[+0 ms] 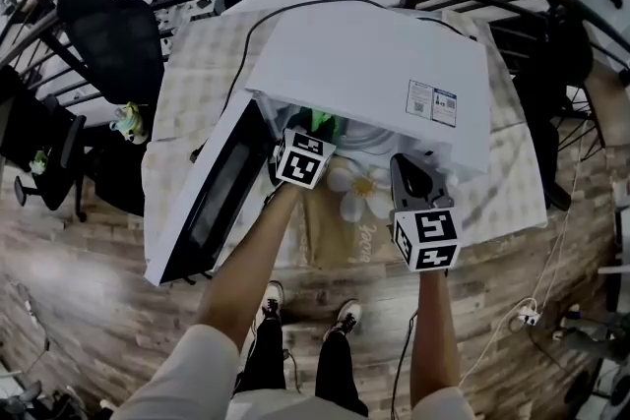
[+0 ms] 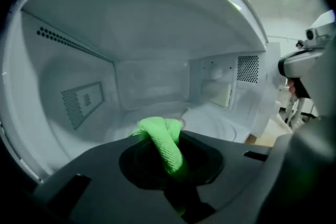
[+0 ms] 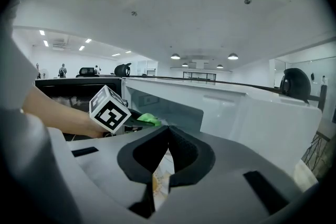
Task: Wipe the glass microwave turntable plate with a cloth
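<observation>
A white microwave (image 1: 369, 64) stands on the table with its door (image 1: 212, 202) swung open to the left. My left gripper (image 1: 313, 131) reaches into the opening, shut on a bright green cloth (image 1: 322, 121). In the left gripper view the cloth (image 2: 160, 136) bunches out of the jaws of that gripper (image 2: 169, 153), just above the pale glass turntable plate (image 2: 215, 122) on the cavity floor. My right gripper (image 1: 408, 172) hovers in front of the microwave, right of the opening. In its own view that gripper (image 3: 168, 131) has its jaws shut with nothing in them.
A flower-patterned tablecloth (image 1: 359, 197) covers the table in front of the microwave. A small toy figure (image 1: 130, 123) sits at the table's left edge. Black office chairs (image 1: 113, 25) stand at the left. A power strip with cables (image 1: 527, 315) lies on the wooden floor.
</observation>
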Demonstrator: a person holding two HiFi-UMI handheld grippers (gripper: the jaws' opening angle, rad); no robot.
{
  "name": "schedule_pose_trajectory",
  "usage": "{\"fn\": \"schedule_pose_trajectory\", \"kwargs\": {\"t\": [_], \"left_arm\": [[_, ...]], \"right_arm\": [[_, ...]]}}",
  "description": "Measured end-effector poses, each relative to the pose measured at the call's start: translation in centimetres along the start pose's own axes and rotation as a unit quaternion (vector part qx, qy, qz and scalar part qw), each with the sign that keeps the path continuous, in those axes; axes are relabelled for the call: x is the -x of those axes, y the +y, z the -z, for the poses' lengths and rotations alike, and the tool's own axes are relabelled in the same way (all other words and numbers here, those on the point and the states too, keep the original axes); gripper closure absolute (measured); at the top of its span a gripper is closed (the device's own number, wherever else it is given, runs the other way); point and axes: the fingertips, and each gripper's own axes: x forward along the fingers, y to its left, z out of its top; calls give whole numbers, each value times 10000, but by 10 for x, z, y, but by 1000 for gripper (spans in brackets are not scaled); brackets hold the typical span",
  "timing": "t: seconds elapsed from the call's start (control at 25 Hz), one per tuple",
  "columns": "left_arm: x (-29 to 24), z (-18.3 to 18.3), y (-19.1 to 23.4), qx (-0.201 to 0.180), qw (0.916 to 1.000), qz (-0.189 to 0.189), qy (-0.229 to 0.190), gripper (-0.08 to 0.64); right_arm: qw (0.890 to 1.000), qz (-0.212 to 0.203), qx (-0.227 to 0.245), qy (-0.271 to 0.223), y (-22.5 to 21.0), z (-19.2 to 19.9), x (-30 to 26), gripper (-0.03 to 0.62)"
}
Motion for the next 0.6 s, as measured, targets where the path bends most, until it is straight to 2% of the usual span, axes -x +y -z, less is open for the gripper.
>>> {"fn": "schedule_pose_trajectory", "kwargs": {"t": [0.32, 0.48, 0.6], "left_arm": [[-6, -1, -41, -25, 9982, 601, 78, 497], [-13, -3, -79, -54, 9947, 1024, 86, 497], [-17, -12, -109, 60, 9897, 1423, 115, 497]], "right_arm": [[9996, 152, -131, 197, -14, 39, 16, 577], [9992, 252, -252, 207, -17, 43, 22, 577], [9993, 297, -182, 164, -17, 35, 25, 577]]}}
